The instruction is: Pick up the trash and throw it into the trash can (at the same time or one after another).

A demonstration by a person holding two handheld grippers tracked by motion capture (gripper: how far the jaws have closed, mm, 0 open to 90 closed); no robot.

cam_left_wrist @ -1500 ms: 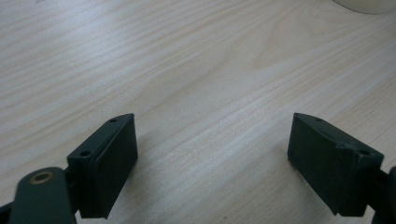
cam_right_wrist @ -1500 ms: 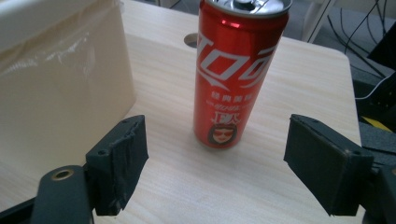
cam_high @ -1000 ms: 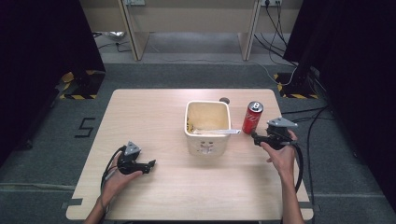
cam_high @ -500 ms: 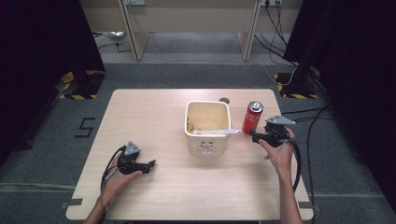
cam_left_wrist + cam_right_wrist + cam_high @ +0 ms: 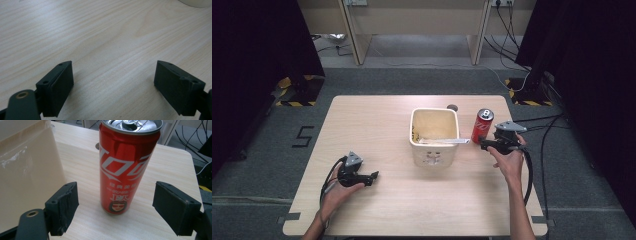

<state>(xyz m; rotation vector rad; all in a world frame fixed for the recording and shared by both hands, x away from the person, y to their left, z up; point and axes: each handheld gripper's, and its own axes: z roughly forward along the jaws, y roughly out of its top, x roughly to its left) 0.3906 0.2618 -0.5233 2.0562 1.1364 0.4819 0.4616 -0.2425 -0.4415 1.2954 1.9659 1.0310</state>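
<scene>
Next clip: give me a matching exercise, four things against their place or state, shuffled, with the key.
Things
1. red can
2. cream bin
3. left claw
4. right claw

Places or states
A. open over bare wood, near the table's front left
B. upright, just right of the bin
C. open, jaws either side of the can, not touching it
D. middle of the table, open top

Pairs: 1-B, 2-D, 3-A, 4-C

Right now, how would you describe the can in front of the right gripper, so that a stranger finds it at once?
On the wooden table, look to the right of the cream bin standing near the middle. There a red can stands upright, just ahead of the open right gripper. It is the one red thing on the table, tall and slim, with white lettering and a silver top.
</scene>
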